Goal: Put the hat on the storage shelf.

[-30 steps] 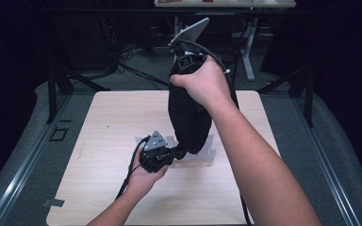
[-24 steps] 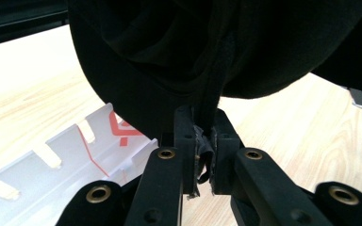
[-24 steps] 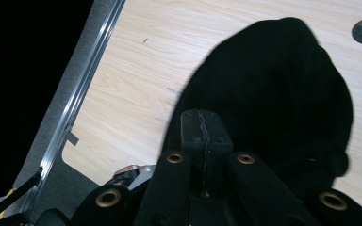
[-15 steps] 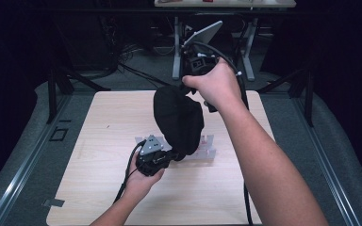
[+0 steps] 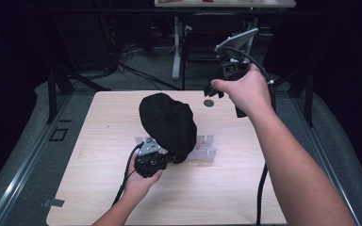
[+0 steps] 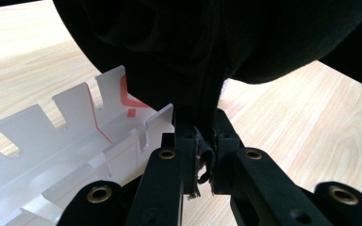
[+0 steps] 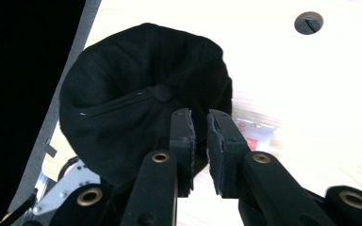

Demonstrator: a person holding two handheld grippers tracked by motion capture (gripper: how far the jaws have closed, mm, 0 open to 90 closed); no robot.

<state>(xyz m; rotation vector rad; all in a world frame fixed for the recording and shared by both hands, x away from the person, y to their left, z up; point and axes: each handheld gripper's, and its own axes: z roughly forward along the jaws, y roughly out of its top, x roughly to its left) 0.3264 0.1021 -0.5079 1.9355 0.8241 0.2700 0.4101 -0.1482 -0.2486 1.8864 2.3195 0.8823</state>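
Note:
A black cap (image 5: 167,122) stands over the middle of the wooden table (image 5: 264,188), its round crown tilted toward the far left. My left gripper (image 5: 172,158) is shut on the cap's lower edge; in the left gripper view a fold of black fabric (image 6: 202,160) is pinched between the jaws of that gripper (image 6: 202,136). My right gripper (image 5: 211,90) is raised over the table's far right side, apart from the cap. In the right gripper view this gripper (image 7: 199,122) has its jaws a narrow gap apart with nothing between them, and the cap (image 7: 136,113) lies below.
A white slotted plastic rack (image 5: 205,148) with red marks lies flat just right of the cap, close under the left gripper's jaws (image 6: 75,136). A round hole (image 5: 209,102) sits in the table's far edge. Dark floor, cables and stands surround the table.
My right gripper has let go of the cap and moved up and to the right. The cap has tipped over to the left and now hangs from my left gripper alone.

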